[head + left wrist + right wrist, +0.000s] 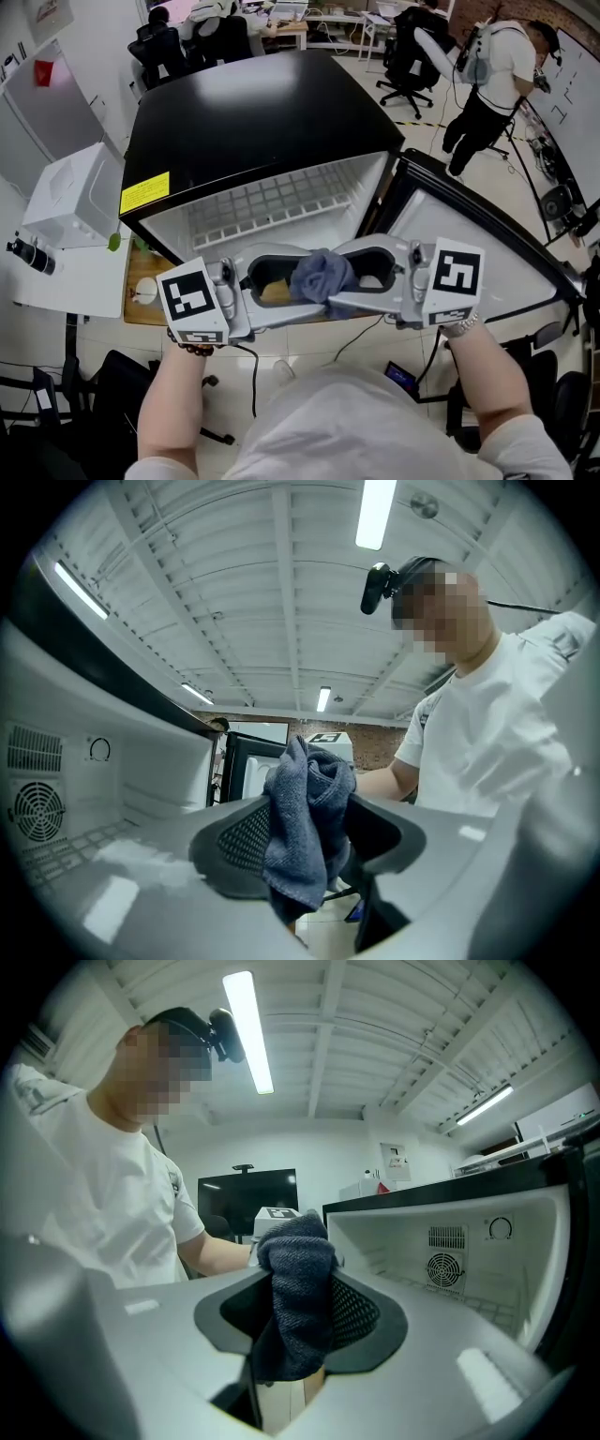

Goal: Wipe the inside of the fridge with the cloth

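Note:
The small black-topped fridge (pixel 253 112) stands open, with its white inside and wire shelf (pixel 272 202) facing me and its door (pixel 487 253) swung out to the right. In front of it a blue-grey cloth (pixel 323 275) hangs where the two grippers meet tip to tip. My right gripper (pixel 342 281) is shut on the cloth (pixel 298 1307), which fills the space between its jaws. My left gripper (pixel 305 286) stands open. The cloth (pixel 305 827) lies against its meshed pad (pixel 246 841), and a dark gap shows on the other side. Both gripper views show the fridge's back wall with a fan grille (pixel 446 1274).
A white box-shaped appliance (pixel 70 197) sits to the left of the fridge, with a wooden board (pixel 141 291) on the floor beside it. A phone (pixel 403 375) lies on the floor near my feet. Behind are office chairs (pixel 412 47) and a standing person (pixel 497 75).

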`<state>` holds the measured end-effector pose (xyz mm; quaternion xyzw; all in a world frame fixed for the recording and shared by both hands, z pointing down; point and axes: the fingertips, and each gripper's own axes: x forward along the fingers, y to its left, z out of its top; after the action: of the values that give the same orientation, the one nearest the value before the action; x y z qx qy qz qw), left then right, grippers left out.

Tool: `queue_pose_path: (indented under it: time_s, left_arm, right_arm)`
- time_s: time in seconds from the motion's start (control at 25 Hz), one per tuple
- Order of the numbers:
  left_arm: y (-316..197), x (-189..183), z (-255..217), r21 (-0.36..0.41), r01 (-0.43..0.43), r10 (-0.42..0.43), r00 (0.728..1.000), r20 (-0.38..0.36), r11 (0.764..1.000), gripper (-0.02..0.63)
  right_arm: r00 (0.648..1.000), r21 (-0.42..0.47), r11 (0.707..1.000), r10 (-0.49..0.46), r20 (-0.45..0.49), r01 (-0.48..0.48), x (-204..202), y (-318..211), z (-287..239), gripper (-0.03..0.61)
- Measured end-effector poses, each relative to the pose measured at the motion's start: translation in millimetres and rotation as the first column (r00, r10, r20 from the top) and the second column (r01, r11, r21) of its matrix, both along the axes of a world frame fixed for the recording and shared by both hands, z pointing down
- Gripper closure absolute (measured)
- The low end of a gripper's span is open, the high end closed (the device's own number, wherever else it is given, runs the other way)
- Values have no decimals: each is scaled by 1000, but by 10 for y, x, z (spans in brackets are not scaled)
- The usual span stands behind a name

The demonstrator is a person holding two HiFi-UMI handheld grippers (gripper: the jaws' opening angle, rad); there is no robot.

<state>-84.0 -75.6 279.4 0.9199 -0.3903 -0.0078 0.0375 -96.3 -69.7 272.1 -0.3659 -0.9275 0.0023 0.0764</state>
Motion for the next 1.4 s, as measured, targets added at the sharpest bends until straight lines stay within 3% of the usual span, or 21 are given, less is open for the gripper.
queue_pose_path:
  time_s: [0.32,0.88,1.24,1.28,1.32,1.4]
  left_arm:
    - [11,86,26,-9,-4,4,1000,0,1000,368]
    - [23,197,29,-1,-34,34,997,-63,999,399]
    - [21,188,45,8,-27,28,990,-138,1000,426]
    - [12,166,57,8,-15,16,990,-139,1000,465]
    - [5,147,68,7,-3,4,990,-138,1000,529]
    - [1,142,74,8,8,-7,991,-133,1000,532]
  right_arm:
    - [999,-20,1000,-8,-45,7,94,-2,27,422]
    - [995,-111,994,-34,-89,25,240,-34,26,417]
    - [989,-262,964,-73,-129,37,274,-68,27,392]
    - [987,-287,957,-91,-133,50,285,-53,18,354]
    - [985,-301,952,-107,-134,63,293,-32,10,270]
    - [985,-284,956,-115,-131,74,281,11,15,253]
